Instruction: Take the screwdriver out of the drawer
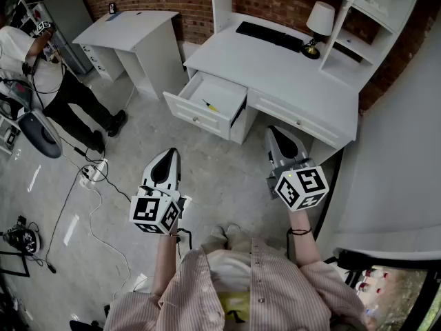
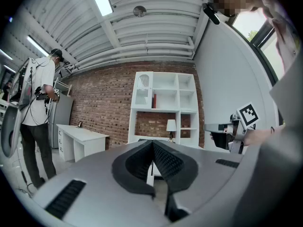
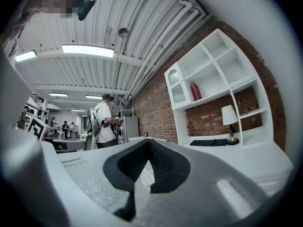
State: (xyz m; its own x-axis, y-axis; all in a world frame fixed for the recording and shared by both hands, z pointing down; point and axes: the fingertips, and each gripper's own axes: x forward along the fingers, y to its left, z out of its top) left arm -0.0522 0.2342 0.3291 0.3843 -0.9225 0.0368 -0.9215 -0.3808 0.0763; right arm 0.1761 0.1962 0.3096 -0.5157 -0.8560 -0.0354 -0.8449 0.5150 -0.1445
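Head view looks down; both gripper views share the desk.

Both forearms reach out in front of the person, well apart, each carrying a gripper held level and pointing ahead. The left gripper has its jaws pressed together with nothing between them. The right gripper is likewise closed and empty

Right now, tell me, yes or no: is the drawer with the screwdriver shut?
No, the drawer stands pulled out from the desk, with the screwdriver lying in it.
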